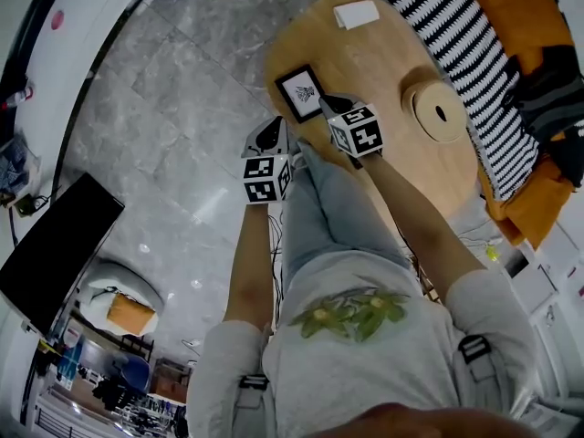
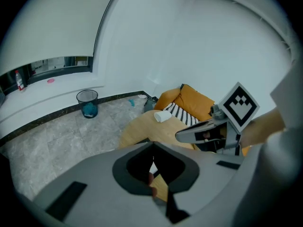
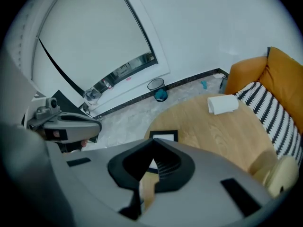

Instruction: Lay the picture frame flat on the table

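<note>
We count one picture frame [image 1: 301,92], one round table [image 1: 388,67], one white folded cloth [image 1: 356,14], and one wooden disc [image 1: 438,110], possibly a lid. Grippers: two, left gripper [image 1: 272,130] and right gripper [image 1: 328,103]. One bin [image 2: 87,103], one striped cushion [image 1: 447,26].

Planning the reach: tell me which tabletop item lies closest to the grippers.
The black picture frame at the table's near edge; the white bundle and round wooden piece lie farther off.

Light grey short-sleeve shirt [image 1: 365,372] with a green-yellow leaf print [image 1: 358,310] on the chest. Grey trousers [image 1: 319,217]. Dark strap buckles [image 1: 474,347] at the shoulders. Left gripper [image 1: 270,137] and right gripper [image 1: 328,106] have grey bodies and black jaw pads. Behind each gripper's jaws sits a white cube [image 1: 266,179] with black square markers.
</note>
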The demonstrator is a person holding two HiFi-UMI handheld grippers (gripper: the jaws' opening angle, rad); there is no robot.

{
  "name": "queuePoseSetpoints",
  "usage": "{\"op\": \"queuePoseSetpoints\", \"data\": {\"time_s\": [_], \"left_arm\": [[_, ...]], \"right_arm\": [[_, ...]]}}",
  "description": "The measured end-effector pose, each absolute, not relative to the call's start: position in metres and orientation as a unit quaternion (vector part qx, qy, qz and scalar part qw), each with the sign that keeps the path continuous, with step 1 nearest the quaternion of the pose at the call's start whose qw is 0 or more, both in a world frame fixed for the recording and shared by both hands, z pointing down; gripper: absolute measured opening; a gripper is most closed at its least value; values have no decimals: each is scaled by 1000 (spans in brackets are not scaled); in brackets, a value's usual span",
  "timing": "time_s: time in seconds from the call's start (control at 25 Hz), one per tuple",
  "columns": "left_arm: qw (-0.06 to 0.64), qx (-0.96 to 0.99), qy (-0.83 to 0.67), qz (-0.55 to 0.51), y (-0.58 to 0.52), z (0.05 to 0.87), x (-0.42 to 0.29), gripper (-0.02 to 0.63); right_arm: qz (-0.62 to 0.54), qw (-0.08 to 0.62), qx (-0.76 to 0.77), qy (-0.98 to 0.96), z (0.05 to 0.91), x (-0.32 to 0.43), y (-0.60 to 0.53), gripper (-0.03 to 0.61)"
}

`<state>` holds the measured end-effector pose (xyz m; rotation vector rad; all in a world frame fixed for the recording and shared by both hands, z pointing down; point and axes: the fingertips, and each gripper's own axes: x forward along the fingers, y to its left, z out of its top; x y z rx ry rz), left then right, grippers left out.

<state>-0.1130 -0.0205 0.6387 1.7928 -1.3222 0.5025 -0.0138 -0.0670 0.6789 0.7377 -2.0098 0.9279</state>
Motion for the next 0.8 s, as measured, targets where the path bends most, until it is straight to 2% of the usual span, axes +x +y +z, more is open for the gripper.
{"op": "queuePoseSetpoints", "data": {"time_s": [0.8], "left_arm": [[403, 730, -519, 189, 18, 551, -107, 14]], "right_arm": [[320, 368, 285, -825, 560, -4, -38, 5]]}}
